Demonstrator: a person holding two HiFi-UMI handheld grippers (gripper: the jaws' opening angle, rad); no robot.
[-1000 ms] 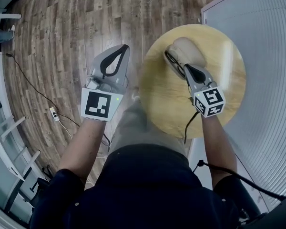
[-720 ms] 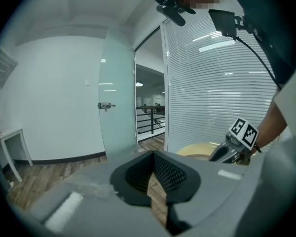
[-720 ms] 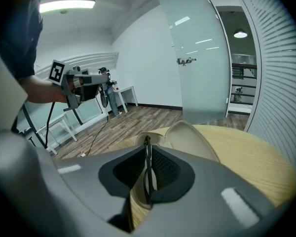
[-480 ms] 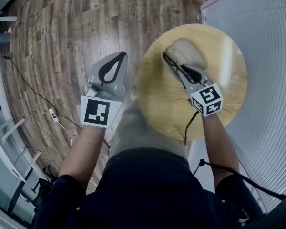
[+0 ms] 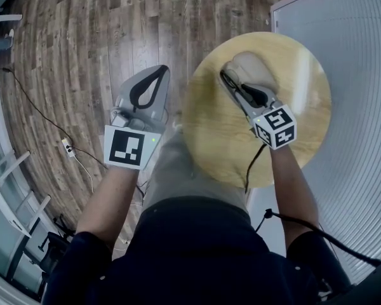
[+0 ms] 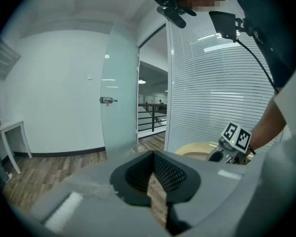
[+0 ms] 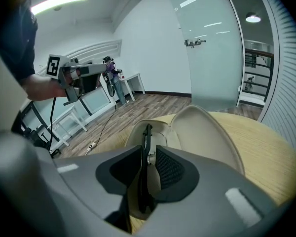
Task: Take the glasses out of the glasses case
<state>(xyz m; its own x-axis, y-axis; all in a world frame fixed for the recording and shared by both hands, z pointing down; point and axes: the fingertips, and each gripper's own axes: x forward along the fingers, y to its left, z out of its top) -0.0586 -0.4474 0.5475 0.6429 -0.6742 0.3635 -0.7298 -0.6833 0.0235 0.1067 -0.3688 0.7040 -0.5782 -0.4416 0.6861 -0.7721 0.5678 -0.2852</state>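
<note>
On the table (image 5: 222,154), the case (image 5: 255,65) lies open; the right hand-held gripper (image 5: 236,88) pinches the glasses (image 5: 225,78), not yet out. The left hand-held gripper (image 5: 160,70) is closed, empty.

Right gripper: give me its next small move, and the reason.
Probably lift the right gripper slowly straight up. Its jaws are shut on the dark glasses, which lie in the open glasses case on the round table. The left gripper hangs over the floor, shut and empty, so nothing holds the case down; a gentle lift seems safest.
</note>
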